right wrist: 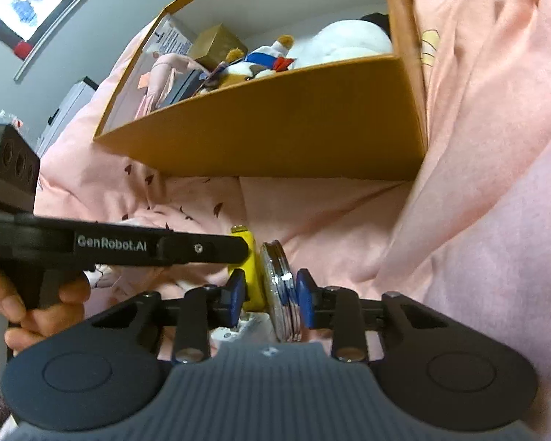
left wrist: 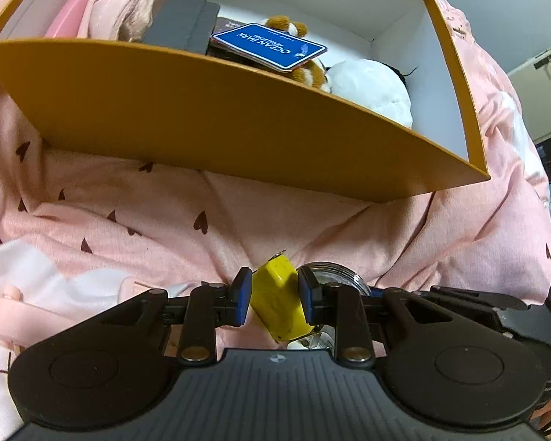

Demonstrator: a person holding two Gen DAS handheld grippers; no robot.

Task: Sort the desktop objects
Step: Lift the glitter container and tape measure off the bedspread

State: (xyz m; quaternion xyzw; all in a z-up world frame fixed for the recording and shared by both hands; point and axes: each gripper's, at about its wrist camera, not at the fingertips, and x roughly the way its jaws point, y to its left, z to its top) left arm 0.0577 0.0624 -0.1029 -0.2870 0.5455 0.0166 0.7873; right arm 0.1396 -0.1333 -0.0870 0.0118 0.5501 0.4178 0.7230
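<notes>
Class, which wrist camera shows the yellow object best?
The left wrist view: the yellow object sits nearly whole between the left gripper pads. The right wrist view shows only a yellow strip behind that gripper's arm, beside the silver disc.

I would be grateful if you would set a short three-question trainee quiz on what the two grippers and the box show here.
1. True or false: the left gripper is closed on the yellow block-shaped tape measure.
2. Which thing sits between the right gripper's blue pads together with the tape measure? A) round silver metal tin B) blue card C) grey case
3. Fill in: the white plush toy lies inside the orange cardboard ___.

Key: 1 true; 2 A; 3 box.
</notes>
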